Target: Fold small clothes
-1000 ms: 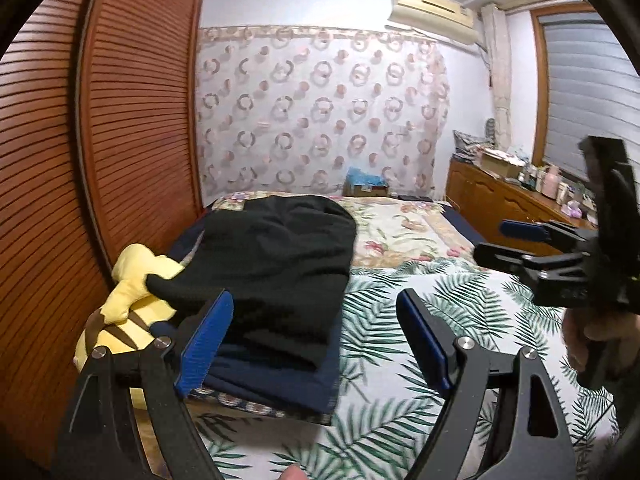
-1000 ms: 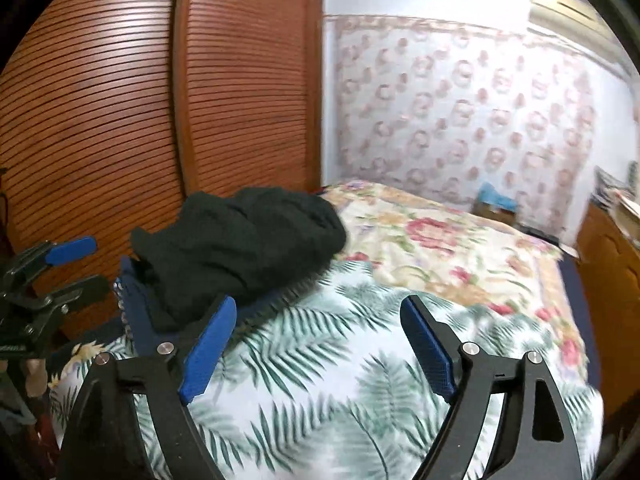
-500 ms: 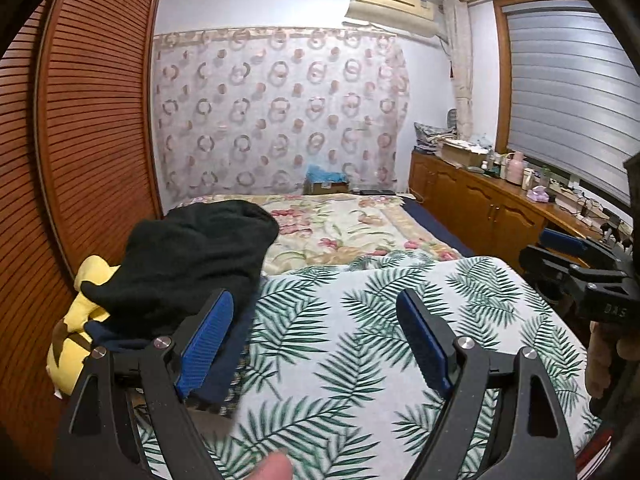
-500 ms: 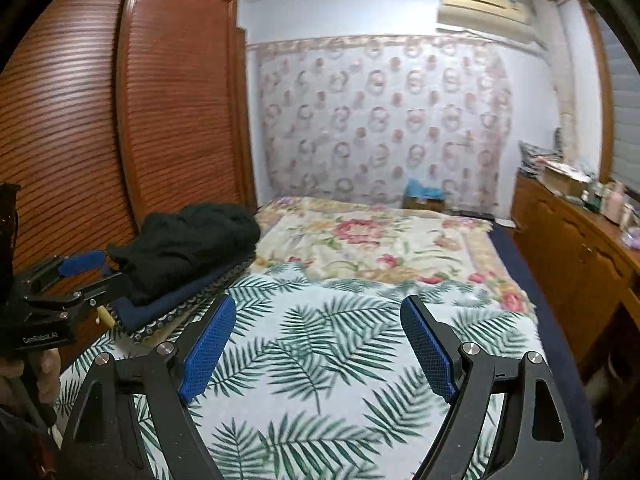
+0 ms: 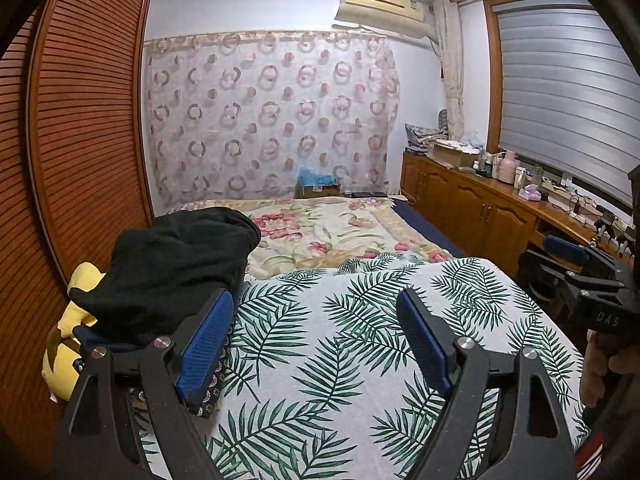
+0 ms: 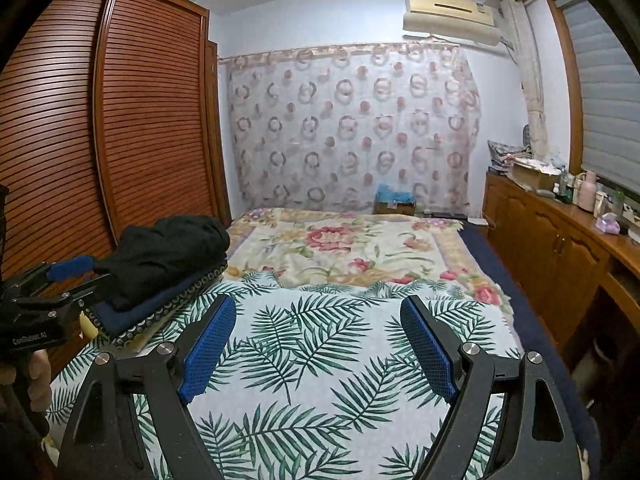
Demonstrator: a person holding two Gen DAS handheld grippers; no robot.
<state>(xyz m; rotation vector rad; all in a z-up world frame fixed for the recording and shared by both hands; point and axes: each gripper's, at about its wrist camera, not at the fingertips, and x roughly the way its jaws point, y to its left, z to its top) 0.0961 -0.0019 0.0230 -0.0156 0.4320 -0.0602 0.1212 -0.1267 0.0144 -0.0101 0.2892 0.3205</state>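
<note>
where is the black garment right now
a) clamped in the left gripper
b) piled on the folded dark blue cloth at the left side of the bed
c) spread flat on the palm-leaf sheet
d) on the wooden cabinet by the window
b: the black garment sits bunched on the dark blue cloth beside the wardrobe, while the left gripper and right gripper both stand open over the palm-leaf sheet with nothing between their pads.

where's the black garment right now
The black garment lies bunched on a folded navy cloth at the bed's left edge, beside the wooden louvred wardrobe, left of the leaf-print sheet in both views.
</note>
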